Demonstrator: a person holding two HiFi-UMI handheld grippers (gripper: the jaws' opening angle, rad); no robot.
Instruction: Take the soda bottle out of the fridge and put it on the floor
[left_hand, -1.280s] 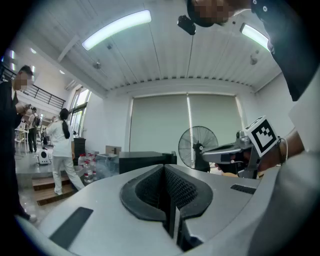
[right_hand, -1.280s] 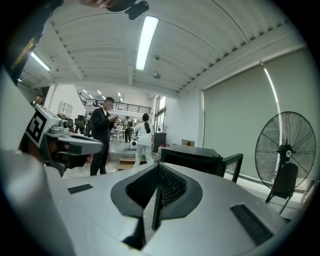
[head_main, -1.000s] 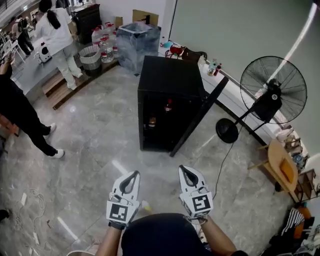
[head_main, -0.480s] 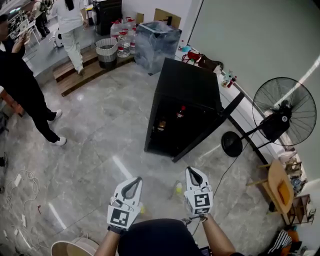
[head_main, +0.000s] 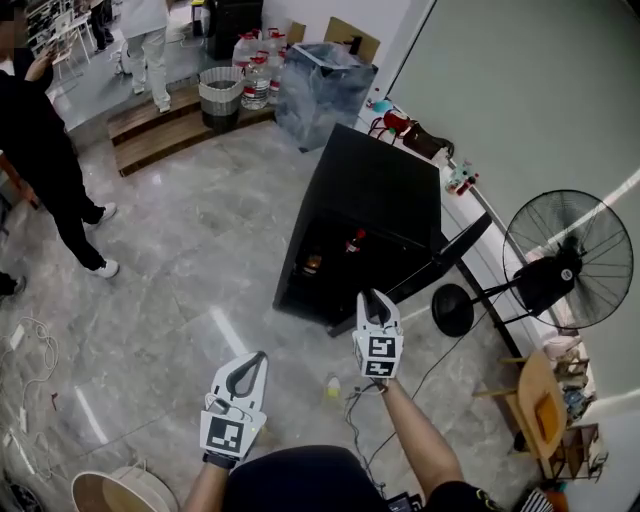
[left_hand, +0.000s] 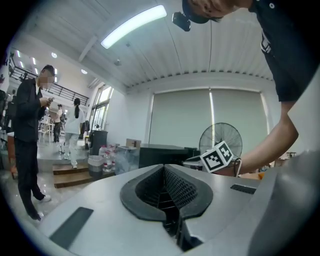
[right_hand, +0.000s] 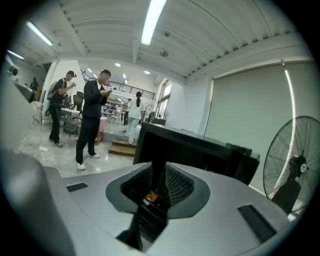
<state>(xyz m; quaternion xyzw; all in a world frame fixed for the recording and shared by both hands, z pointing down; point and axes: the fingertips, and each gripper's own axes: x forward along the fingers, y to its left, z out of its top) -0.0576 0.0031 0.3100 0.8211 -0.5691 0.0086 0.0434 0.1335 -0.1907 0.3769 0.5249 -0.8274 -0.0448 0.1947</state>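
Observation:
The black fridge (head_main: 385, 185) stands with its door (head_main: 440, 262) swung open to the right. Inside it a dark soda bottle (head_main: 352, 241) with a red cap stands upright, and an orange-labelled item (head_main: 312, 263) sits lower left of it. My right gripper (head_main: 372, 298) reaches out in front of the fridge opening; its jaws have just been opening and nothing is between them. Through that narrow gap the right gripper view shows the fridge (right_hand: 185, 150) interior and the orange label (right_hand: 151, 197). My left gripper (head_main: 254, 358) hangs back near my body, shut and empty.
A small yellowish bottle (head_main: 332, 386) lies on the marble floor between my grippers. A pedestal fan (head_main: 565, 270) with its cord stands right of the fridge door. A person in black (head_main: 40, 150) stands at the far left. Water jugs and a bin (head_main: 222, 95) are at the back.
My right gripper has moved forward towards the open fridge and its jaws have parted. The left gripper has shifted a little. The fridge sits closer in the head view.

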